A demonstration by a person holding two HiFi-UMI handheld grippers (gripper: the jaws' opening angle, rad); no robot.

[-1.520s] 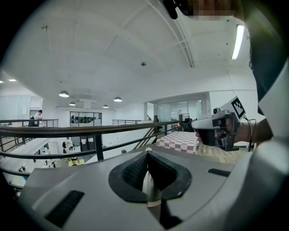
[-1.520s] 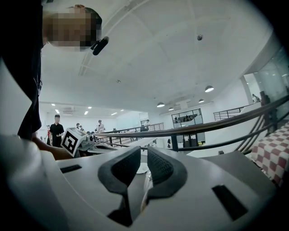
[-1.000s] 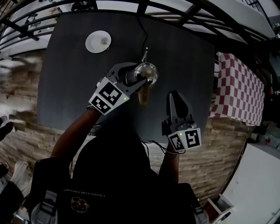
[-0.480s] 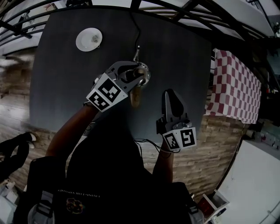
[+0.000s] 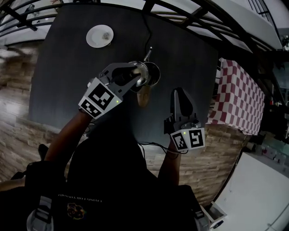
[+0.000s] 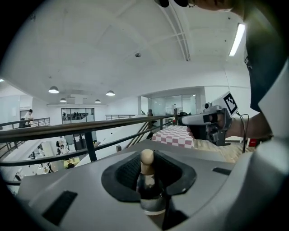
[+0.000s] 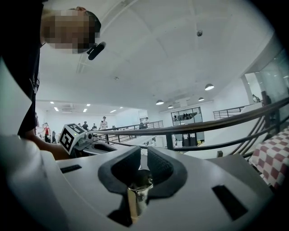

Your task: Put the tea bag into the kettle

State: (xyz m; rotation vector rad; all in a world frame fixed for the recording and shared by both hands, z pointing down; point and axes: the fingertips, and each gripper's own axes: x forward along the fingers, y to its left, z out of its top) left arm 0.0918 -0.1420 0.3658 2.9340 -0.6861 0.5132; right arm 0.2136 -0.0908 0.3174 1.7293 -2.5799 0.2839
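Note:
The shiny kettle stands mid-table, its wooden handle pointing toward me and its spout away. My left gripper sits over the kettle's top. Its jaws are closing, and the lid's wooden knob stands between the pads, filling the gap. My right gripper hovers right of the handle, apart from the kettle. It is shut on a small shiny thing that I take for the tea bag. That thing does not show in the head view.
A white saucer lies at the dark table's far left. A black cable runs from the kettle to the far edge. A red-checked cloth covers a table to the right. Black railings run behind.
The left gripper has stayed over the kettle's top, its marker cube swung slightly down and left. The right gripper keeps its place beside the handle. The head view has shifted a little.

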